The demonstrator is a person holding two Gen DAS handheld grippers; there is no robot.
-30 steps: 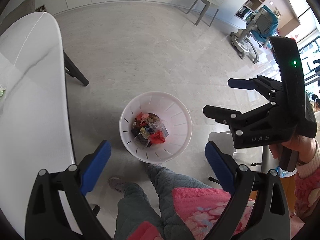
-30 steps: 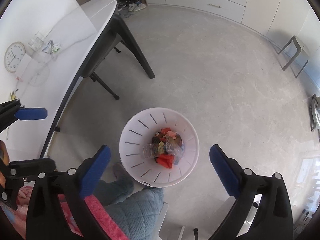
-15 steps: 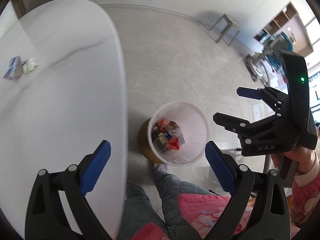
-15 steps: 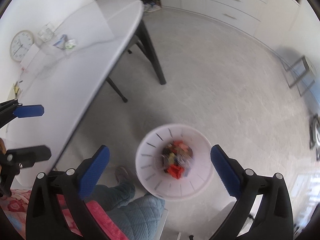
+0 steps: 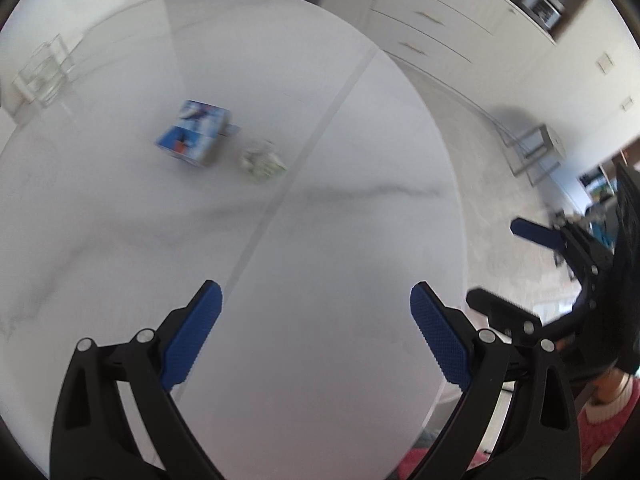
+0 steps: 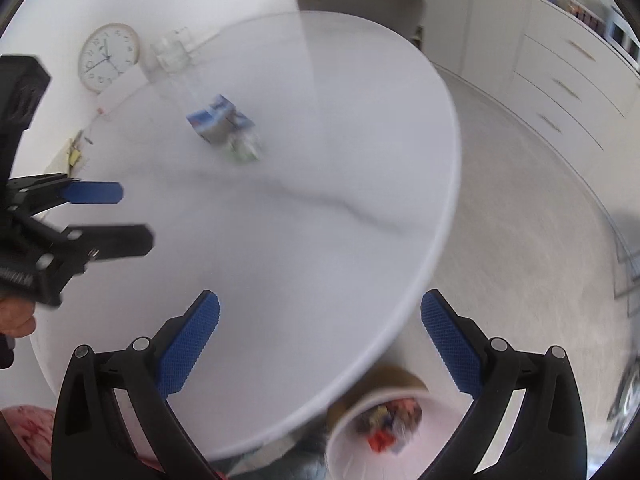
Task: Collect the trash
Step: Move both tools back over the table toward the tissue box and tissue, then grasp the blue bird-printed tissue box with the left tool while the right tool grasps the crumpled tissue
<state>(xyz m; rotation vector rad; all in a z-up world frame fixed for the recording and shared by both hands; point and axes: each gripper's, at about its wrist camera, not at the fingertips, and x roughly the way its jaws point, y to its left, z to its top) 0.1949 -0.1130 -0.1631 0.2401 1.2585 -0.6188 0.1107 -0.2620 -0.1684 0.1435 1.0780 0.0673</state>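
Note:
A blue and white carton (image 5: pixel 195 132) lies on the white marble table (image 5: pixel 320 264), with a crumpled greenish wrapper (image 5: pixel 262 161) just right of it. Both also show in the right wrist view, the carton (image 6: pixel 218 121) and the wrapper (image 6: pixel 244 148). My left gripper (image 5: pixel 316 336) is open and empty above the table's near part. My right gripper (image 6: pixel 320 344) is open and empty over the table's near edge. The white trash bin (image 6: pixel 360 452), holding colourful scraps, stands on the floor below the table edge. The views are blurred.
A round wall clock (image 6: pixel 108 56) and clear glass containers (image 6: pixel 172 54) stand at the table's far side. White cabinets (image 5: pixel 440 24) line the far wall. A metal stool (image 5: pixel 532 152) stands on the grey floor to the right.
Both grippers have swung up from the bin on the floor to face the table top. The carton and wrapper have come into view. Both stay open.

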